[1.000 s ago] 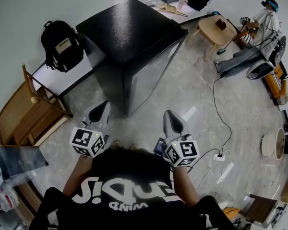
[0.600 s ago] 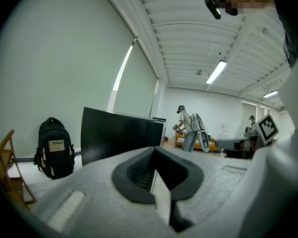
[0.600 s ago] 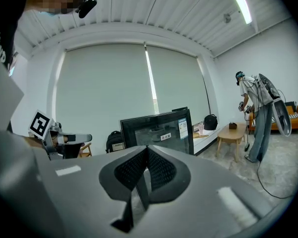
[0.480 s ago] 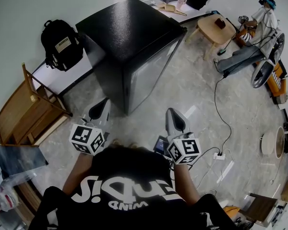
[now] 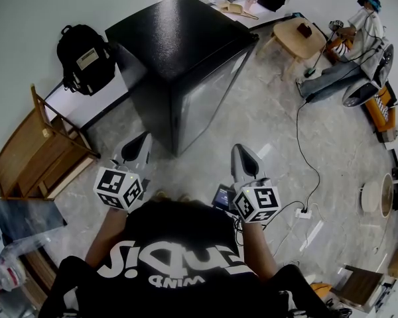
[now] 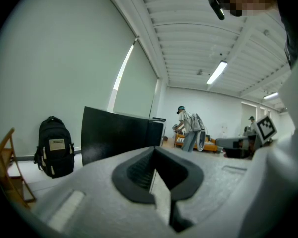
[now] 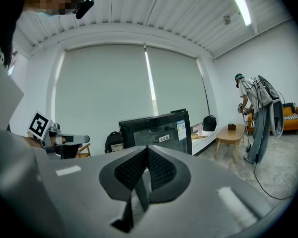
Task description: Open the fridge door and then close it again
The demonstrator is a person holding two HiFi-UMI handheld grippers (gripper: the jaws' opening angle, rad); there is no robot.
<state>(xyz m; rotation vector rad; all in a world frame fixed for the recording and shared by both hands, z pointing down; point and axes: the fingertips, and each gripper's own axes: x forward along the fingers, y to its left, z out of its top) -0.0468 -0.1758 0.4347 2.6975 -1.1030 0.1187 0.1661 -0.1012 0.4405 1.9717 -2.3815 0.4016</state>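
Black fridge (image 5: pixel 179 52) door shut; L gripper (image 5: pixel 139 144) & R gripper (image 5: pixel 243 156) hang near fridge front, not touching it, both w/ jaws together, empty

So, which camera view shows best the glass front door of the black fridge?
The right gripper view: it faces the black fridge's glass door almost squarely, closed, with its stickers visible. The head view shows the door from steeply above, foreshortened. The left gripper view shows mainly the fridge's dark side, hardly the door.
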